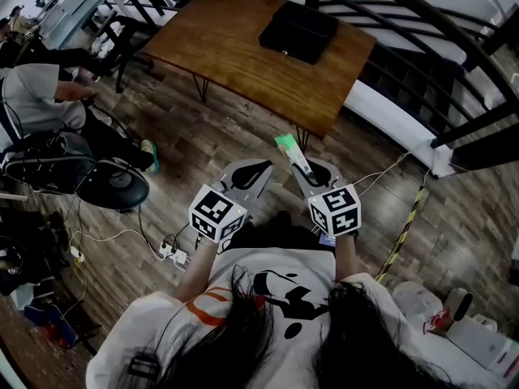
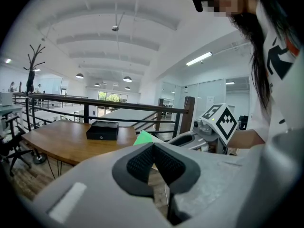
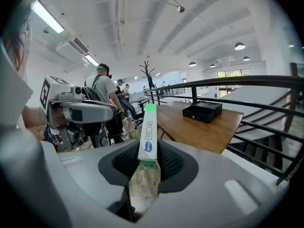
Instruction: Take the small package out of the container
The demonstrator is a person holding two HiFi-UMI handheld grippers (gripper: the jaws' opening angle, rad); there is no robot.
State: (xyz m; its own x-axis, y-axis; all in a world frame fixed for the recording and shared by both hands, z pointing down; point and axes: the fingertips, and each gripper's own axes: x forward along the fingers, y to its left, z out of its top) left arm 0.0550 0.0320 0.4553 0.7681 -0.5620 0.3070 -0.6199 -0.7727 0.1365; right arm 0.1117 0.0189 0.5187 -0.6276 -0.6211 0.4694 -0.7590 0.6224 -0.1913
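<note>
The person stands on the floor a little way back from the wooden table [image 1: 235, 59], both tools held up in front of the chest. The right gripper [image 3: 148, 164] has its jaws clamped on the small package [image 3: 147, 136], a slim green-and-white box that sticks out past the pads and points toward the table. The left gripper [image 2: 153, 156] is beside it, equally short of the table, pads pressed together with nothing between them. The black container [image 1: 298, 31] sits on the far part of the table, well apart from both tools, and looks closed. From here I'd say the job is essentially done: the package is out and held clear, with at most a set-down left.
</note>
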